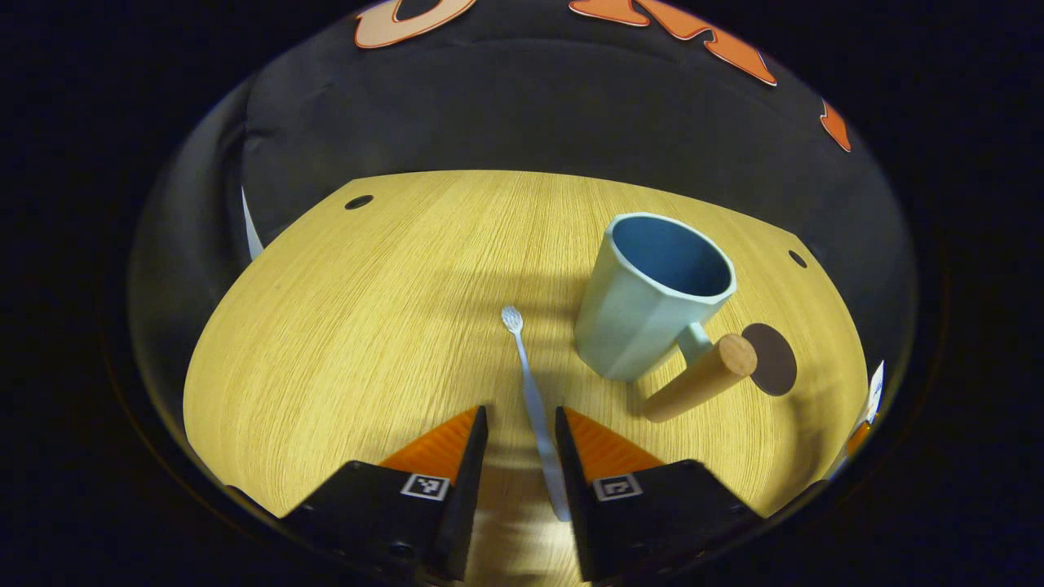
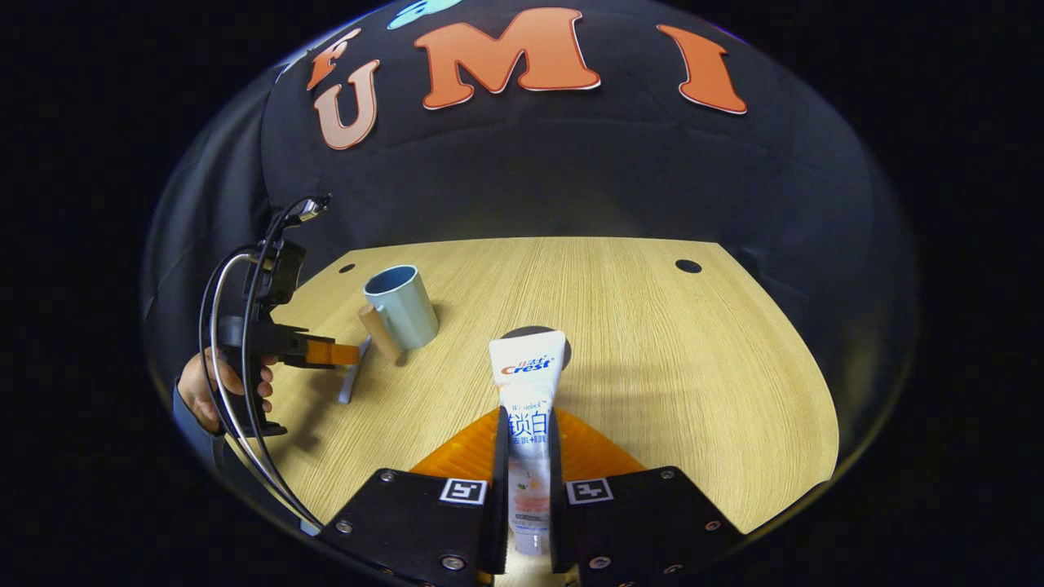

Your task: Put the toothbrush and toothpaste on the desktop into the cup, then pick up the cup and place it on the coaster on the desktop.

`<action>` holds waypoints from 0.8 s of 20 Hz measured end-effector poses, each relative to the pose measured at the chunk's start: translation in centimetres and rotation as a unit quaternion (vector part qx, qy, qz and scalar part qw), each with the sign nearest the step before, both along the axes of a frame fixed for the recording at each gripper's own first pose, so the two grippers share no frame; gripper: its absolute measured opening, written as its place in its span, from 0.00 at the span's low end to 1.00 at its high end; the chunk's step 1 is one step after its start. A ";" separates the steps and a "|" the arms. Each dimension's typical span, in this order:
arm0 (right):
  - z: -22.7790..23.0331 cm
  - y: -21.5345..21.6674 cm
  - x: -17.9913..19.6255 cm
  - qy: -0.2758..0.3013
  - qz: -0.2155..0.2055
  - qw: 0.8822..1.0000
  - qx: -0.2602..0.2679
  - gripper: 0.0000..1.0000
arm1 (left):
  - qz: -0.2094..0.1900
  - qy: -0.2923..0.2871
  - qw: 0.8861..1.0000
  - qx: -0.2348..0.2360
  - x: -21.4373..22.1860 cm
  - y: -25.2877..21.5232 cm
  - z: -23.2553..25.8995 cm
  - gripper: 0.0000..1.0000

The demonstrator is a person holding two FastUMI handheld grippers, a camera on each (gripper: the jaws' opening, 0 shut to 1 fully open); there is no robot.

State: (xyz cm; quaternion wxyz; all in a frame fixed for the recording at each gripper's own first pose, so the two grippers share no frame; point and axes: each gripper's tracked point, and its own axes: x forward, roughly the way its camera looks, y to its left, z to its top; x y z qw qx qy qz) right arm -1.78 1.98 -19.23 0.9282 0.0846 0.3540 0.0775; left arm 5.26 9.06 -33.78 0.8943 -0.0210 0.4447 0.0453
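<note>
A pale toothbrush (image 1: 534, 399) lies on the wooden desktop (image 1: 367, 326), head pointing away, its handle running between the fingers of my left gripper (image 1: 522, 420). The jaws stand open, one on each side of the handle. Just right of the brush stands the light blue cup (image 1: 644, 302) with a wooden handle (image 1: 701, 379), and a dark round coaster (image 1: 775, 359) lies beyond it. In the right gripper view, my right gripper (image 2: 526, 424) is shut on a white toothpaste tube (image 2: 528, 375) held above the desktop, which partly covers the coaster (image 2: 564, 349). The cup (image 2: 401, 306) and left gripper (image 2: 330, 352) sit far left.
A hand (image 2: 204, 391) holds the left gripper, with cables (image 2: 220, 326) looping off it. The desktop has small dark holes near its far corners (image 1: 359, 201) (image 2: 687, 266). Bare wood (image 2: 693, 367) stretches to the right of the toothpaste tube. Black cloth walls close the back.
</note>
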 end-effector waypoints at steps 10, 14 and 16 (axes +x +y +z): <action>-0.8 0.3 -0.2 0.006 0.002 1.000 0.009 0.21 | -0.009 -0.011 0.999 -0.036 0.3 -0.3 -0.4 0.03; -1.1 0.4 -0.3 0.011 0.002 1.000 0.013 0.21 | -0.003 -0.028 0.999 -0.044 0.2 0.4 0.1 0.03; -1.0 0.4 -0.3 0.008 0.002 1.000 0.013 0.21 | -0.002 -0.044 0.998 -0.040 0.4 0.8 0.9 0.03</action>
